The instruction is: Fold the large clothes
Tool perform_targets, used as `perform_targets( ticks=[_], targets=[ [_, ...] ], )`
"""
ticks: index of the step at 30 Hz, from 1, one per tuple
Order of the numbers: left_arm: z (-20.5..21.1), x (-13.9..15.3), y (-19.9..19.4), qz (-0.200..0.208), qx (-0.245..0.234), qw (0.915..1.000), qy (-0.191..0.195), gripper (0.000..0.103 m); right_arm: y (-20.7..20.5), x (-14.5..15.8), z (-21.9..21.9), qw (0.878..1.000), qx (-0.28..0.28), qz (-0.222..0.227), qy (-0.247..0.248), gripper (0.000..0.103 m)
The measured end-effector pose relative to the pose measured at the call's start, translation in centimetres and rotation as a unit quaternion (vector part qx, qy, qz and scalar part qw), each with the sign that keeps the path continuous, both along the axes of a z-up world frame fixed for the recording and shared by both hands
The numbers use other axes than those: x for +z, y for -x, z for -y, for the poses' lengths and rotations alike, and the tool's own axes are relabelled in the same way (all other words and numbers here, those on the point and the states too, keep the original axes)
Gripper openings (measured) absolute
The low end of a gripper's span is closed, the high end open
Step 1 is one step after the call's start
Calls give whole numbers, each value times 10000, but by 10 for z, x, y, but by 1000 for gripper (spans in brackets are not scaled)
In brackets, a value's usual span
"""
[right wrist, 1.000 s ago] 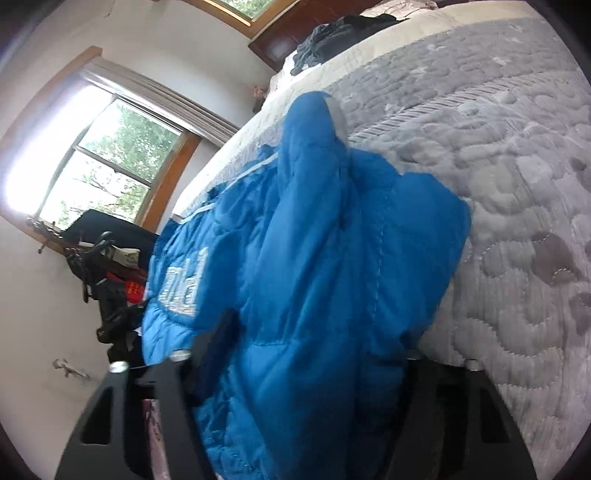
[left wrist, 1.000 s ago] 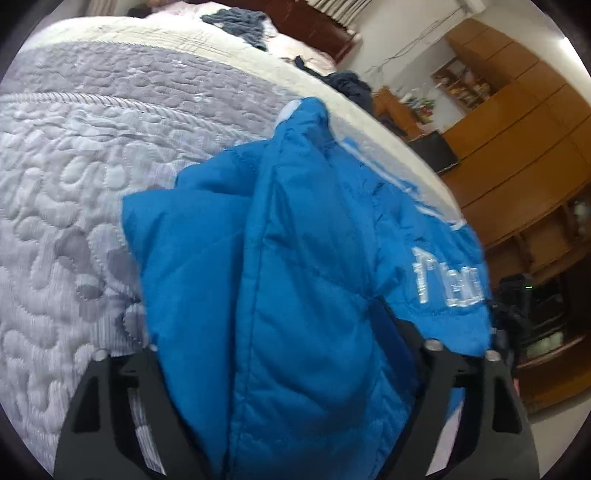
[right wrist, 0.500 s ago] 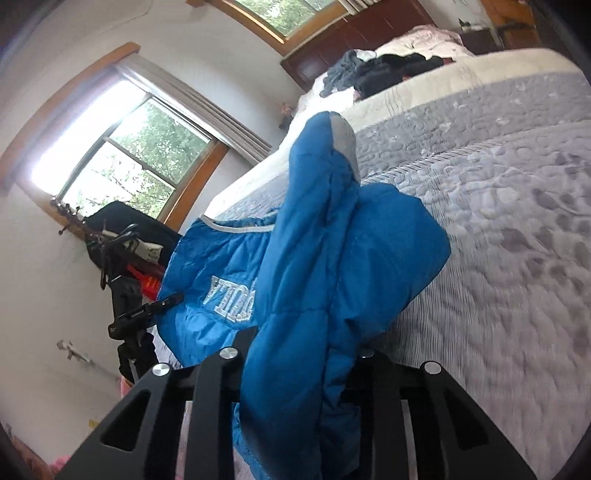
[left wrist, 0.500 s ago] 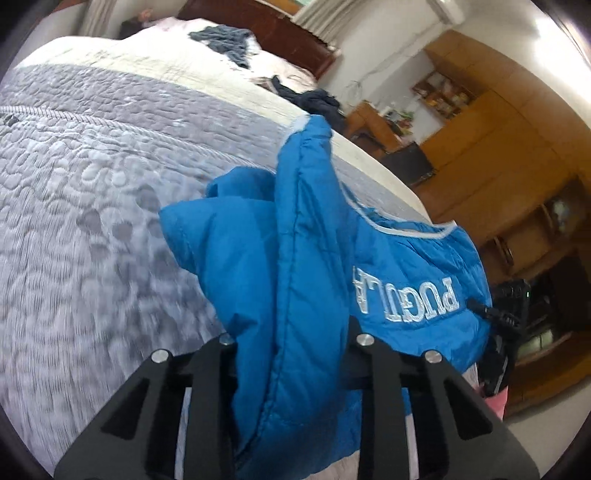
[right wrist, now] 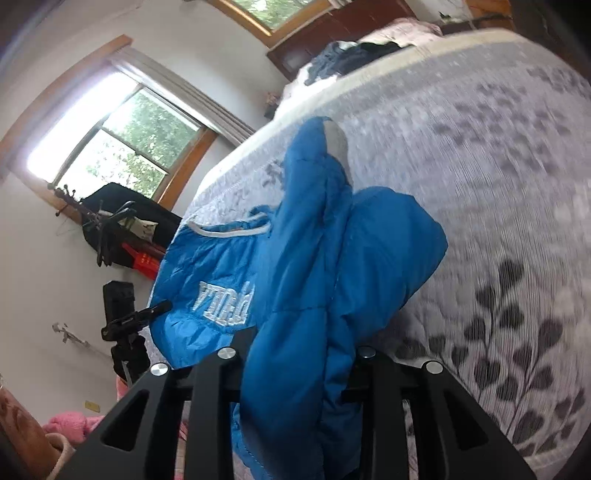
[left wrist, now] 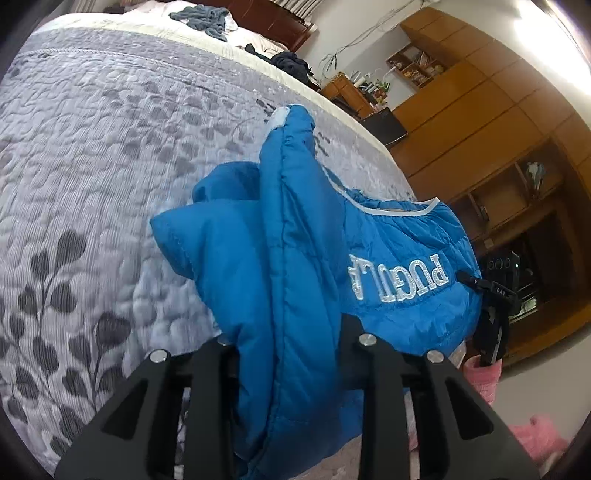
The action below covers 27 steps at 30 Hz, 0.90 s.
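A blue padded jacket (left wrist: 295, 258) with white embroidered lettering (left wrist: 399, 277) hangs bunched above a grey quilted bedspread (left wrist: 92, 147). My left gripper (left wrist: 291, 343) is shut on a thick fold of it, the fabric pinched between the black fingers (left wrist: 214, 373). In the right wrist view the same jacket (right wrist: 314, 266) is clamped by my right gripper (right wrist: 295, 354), also shut on a fold. One sleeve with a grey cuff (right wrist: 334, 140) sticks up toward the far side of the bed. The fingertips are hidden in the fabric.
Dark clothes (left wrist: 203, 18) lie piled at the head of the bed. Wooden cabinets (left wrist: 480, 122) stand to the right of it. A window (right wrist: 110, 136), a black tripod (right wrist: 122, 321) and pink fabric (right wrist: 70, 421) on the floor are at the bed's other side.
Both grippers went from wide open around the jacket to shut on it, then lifted it and drew it back, so more bedspread and the lettering show.
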<state>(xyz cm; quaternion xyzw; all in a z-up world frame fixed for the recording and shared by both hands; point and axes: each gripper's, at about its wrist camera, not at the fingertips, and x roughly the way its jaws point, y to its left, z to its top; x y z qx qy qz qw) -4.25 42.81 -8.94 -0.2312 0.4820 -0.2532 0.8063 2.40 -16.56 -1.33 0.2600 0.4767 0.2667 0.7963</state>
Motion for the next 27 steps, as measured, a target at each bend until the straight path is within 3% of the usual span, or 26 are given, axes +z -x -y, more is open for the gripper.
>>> perform_targets(
  ticks=[9, 12, 16, 20, 27],
  targets=[
    [-12, -44, -12, 19, 80, 9998, 157, 57, -27, -76, 25, 9963, -216, -640, -532, 40],
    [-16, -49, -14, -7, 74, 9994, 347, 57, -25, -89, 30, 9943, -221, -665, -801, 42],
    [-17, -41, -11, -8, 86, 9998, 179, 58, -21, -83, 35, 9962, -248, -542, -640, 48],
    [-29, -22, -3, 123, 264, 9996, -42, 58, -10, -63, 47, 9977, -582, -339, 15, 69],
    [-34, 16, -10, 602, 494, 9946, -688, 59, -14, -6, 50, 9913, -836, 209, 991, 74]
  ],
)
